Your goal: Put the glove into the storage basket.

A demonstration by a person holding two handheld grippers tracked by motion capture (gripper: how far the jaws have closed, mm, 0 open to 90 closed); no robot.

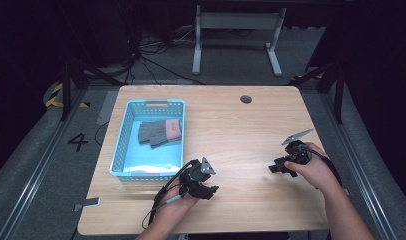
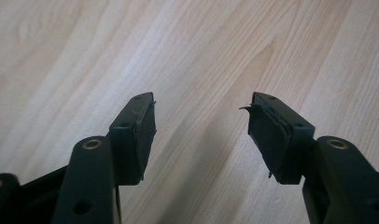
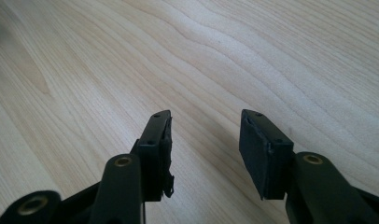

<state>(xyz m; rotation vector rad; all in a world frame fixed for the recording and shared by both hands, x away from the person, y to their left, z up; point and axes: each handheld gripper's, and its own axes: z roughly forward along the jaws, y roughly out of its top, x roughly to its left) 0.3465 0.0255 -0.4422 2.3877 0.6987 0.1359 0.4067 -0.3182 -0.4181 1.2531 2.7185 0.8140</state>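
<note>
Jaws of the left gripper (image 2: 200, 122) gape wide over the bare table (image 1: 241, 130), gripping nothing. The right gripper (image 3: 205, 140) likewise stands open and empty. Gloves (image 1: 160, 133) lie in the blue basket (image 1: 122, 131).

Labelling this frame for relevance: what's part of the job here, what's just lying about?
Job:
- grey gloves with pink cuff, lying in the blue basket
- left gripper, open, holds nothing
- right gripper, open, holds nothing

Lying about:
- wooden table, with its cable hole
- white table frame on the floor beyond
- floor cables

A lab: wooden table (image 1: 241, 125) amid dark frames, floor cables (image 1: 156, 65), hazard tape (image 1: 55, 95).
</note>
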